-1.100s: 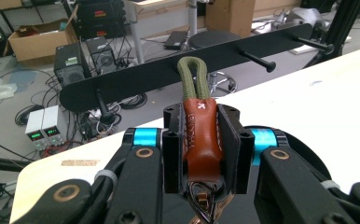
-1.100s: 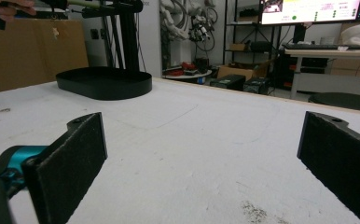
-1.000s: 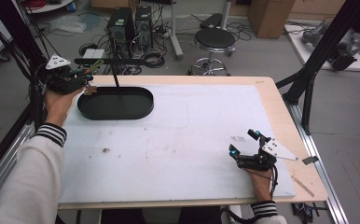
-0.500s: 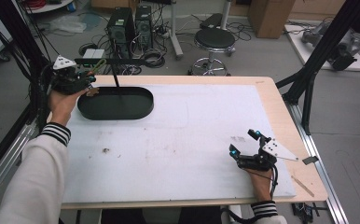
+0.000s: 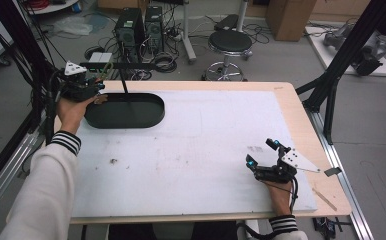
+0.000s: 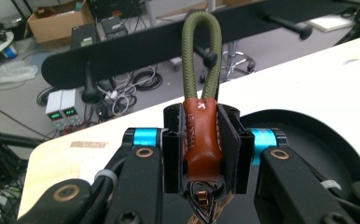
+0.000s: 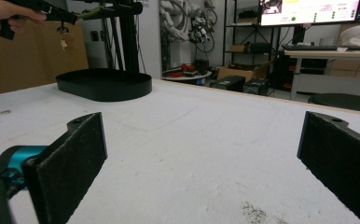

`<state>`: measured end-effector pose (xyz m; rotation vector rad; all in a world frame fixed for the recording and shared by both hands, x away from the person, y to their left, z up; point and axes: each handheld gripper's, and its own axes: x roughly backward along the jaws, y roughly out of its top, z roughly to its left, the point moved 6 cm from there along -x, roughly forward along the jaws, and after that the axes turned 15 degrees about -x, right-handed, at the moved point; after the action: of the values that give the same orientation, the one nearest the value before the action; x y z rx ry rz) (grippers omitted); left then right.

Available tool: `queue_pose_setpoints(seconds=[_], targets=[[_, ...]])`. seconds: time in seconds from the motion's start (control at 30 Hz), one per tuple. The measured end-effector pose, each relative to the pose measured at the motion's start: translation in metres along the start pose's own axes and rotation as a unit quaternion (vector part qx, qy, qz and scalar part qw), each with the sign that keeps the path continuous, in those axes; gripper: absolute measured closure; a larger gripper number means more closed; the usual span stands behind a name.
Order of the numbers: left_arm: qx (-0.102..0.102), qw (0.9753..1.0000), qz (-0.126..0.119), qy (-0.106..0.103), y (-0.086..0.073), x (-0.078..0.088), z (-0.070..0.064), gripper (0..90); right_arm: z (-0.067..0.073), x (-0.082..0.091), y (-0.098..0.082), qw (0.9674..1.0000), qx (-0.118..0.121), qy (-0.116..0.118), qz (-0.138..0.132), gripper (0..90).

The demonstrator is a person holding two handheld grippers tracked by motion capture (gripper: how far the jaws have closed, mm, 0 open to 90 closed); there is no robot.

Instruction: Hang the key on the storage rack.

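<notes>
Brown leather tab (image 6: 200, 140) sat clamped between the two black jaws of the left gripper (image 6: 201, 149), seen in the left gripper view. An olive-green cord loop (image 6: 201, 51) rose upright from the top of the tab, and a bit of coppery metal ring (image 6: 202, 203) showed below it. The loop's top crossed in front of a black horizontal bar (image 6: 136, 46) with short pegs; whether it was touching the bar or a peg could not be told.

In the high view the left gripper (image 5: 83, 89) was held at the far left corner of the table (image 5: 301, 125), in the person's left hand (image 5: 71, 110), just beside the left end of a black oval tray (image 5: 126, 111). A thin black post (image 5: 123, 85) stood up from the tray to the bar above it. The left sleeve (image 5: 41, 190) was white with a striped cuff.

The right gripper (image 5: 262, 152) rested low on the white mat (image 5: 196, 150) near the table's near right corner, well apart from the tray. Its jaws stood wide apart with nothing between them, the two black pads (image 7: 71, 163) framing bare mat in the right gripper view. Farther off in that view the oval tray (image 7: 103, 84) lay on the mat, and the other hand (image 7: 10, 14) held its gripper up above the tray, a small keyring piece (image 7: 66, 42) dangling beneath.
</notes>
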<state>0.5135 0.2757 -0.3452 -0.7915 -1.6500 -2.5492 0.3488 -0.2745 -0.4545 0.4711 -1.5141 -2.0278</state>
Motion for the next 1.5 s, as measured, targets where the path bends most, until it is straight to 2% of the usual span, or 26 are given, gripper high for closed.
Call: queue_pose_setpoints(seconds=[0.2,0.7,0.83,1.03,1.13,1.2,1.27,1.33,1.37,1.4,1.47,1.5], targets=[[-0.003,0.9999,0.011,0.008,-0.003,-0.005,-0.001,72.6,0.000,0.000,0.000,1.0000,0.001,0.000,0.000,0.3],[-0.006,0.9991,0.042,0.009,-0.013,-0.020,-0.004,72.7,-0.001,0.000,0.000,1.0000,-0.002,0.000,-0.001,0.3],[0.002,0.9989,0.046,0.000,-0.015,-0.024,-0.005,72.7,-0.001,0.000,0.000,1.0000,-0.005,0.000,-0.001,0.3],[0.003,0.9990,0.045,-0.004,-0.017,-0.027,-0.005,72.4,-0.001,0.000,0.000,1.0000,-0.003,-0.001,-0.002,0.3],[0.025,0.9987,0.044,-0.004,-0.017,-0.026,-0.004,70.2,0.000,0.000,0.000,1.0000,-0.001,-0.001,-0.002,0.3],[0.029,0.9985,0.044,-0.011,-0.017,-0.026,-0.005,63.4,0.000,0.000,0.000,1.0000,-0.001,0.001,-0.001,0.3],[0.029,0.9983,0.044,-0.025,-0.018,-0.025,-0.006,51.0,0.000,0.001,0.000,1.0000,-0.002,0.001,-0.002,0.3],[0.026,0.9979,0.035,-0.048,-0.016,-0.023,-0.009,33.1,-0.001,0.000,0.000,1.0000,0.003,0.000,-0.004,0.3],[0.031,0.9976,0.031,-0.054,-0.015,-0.022,-0.010,24.8,0.000,0.000,0.000,1.0000,0.001,0.001,-0.005,0.3],[0.042,0.9955,0.023,-0.082,-0.014,-0.020,-0.012,20.5,-0.001,0.001,0.000,1.0000,0.001,0.001,-0.005,0.3],[0.061,0.9918,0.006,-0.113,-0.010,-0.013,-0.016,6.7,0.000,0.001,0.000,1.0000,-0.001,0.001,-0.006,0.3],[0.057,0.9912,-0.016,-0.118,-0.008,-0.008,-0.018,3.3,0.000,0.001,0.000,1.0000,0.002,0.001,-0.008,0.3]])
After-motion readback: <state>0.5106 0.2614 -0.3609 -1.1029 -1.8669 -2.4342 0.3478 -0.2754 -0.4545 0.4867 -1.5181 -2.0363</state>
